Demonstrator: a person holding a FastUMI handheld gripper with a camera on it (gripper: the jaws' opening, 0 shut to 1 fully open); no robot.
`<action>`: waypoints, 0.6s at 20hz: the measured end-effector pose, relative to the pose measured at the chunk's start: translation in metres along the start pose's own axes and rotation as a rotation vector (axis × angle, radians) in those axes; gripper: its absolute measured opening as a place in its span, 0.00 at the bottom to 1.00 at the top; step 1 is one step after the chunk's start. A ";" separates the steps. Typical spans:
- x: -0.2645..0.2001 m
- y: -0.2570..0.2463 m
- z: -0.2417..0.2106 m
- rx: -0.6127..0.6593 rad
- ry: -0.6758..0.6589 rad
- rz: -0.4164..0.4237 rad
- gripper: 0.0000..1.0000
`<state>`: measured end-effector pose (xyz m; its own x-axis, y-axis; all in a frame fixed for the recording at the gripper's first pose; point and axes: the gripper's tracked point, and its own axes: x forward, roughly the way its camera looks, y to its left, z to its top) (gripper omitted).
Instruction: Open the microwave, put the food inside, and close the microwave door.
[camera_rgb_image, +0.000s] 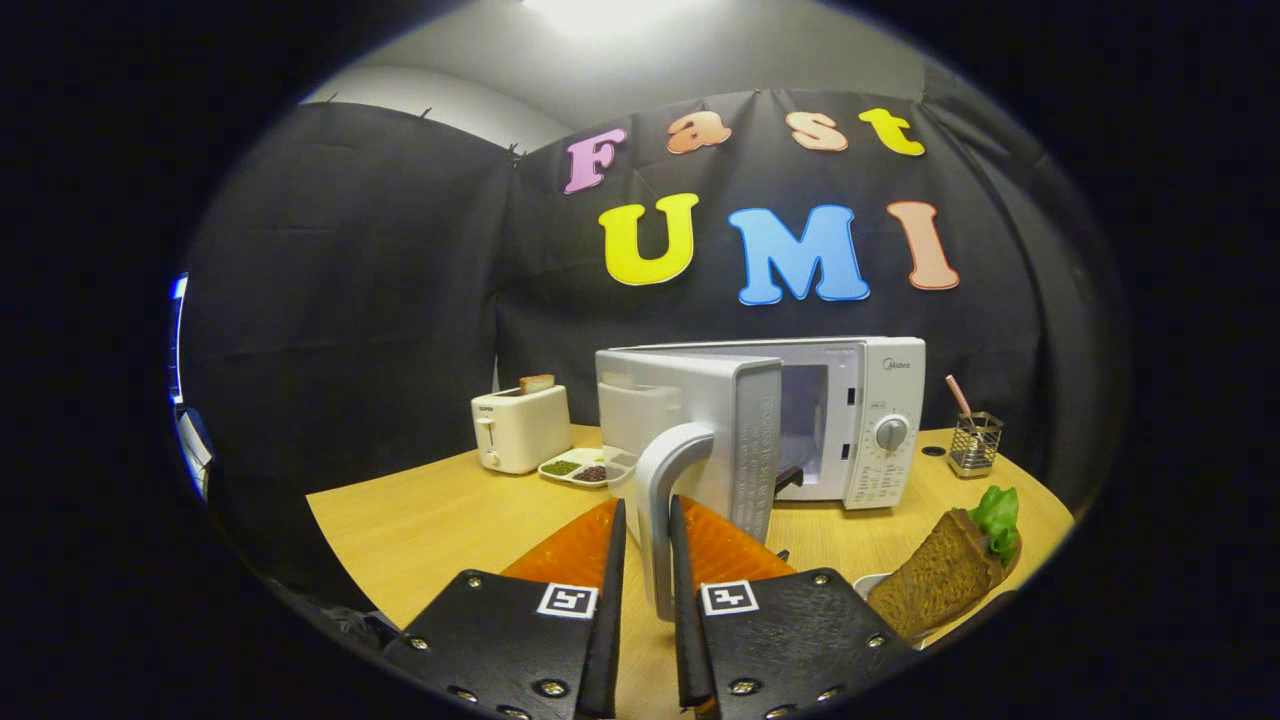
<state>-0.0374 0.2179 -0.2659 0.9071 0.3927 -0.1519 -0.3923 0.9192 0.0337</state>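
Microwave (850, 420) door (690, 430) stands swung open, claw (646, 560) clenched on its handle (662, 500); sandwich (950, 575) waits on the worktop (420, 520), unloaded; closing remains.

I see a white microwave (860, 420) with pale grey door handle (665, 500), cream toaster (520, 428), light wood-grain worktop (430, 520). Brown bread (935, 580) with green lettuce (997, 512). Silver wire-mesh holder (975, 443), pink striped straw (958, 394). White divided dish (585, 467) holds green and dark brown bits.
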 end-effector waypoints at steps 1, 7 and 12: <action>-0.002 0.010 -0.001 0.004 0.002 0.021 0.24; -0.008 0.061 -0.006 0.008 0.013 0.116 0.24; -0.003 0.102 -0.008 0.032 0.018 0.179 0.24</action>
<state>-0.0808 0.3103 -0.2698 0.8203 0.5496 -0.1581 -0.5418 0.8354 0.0929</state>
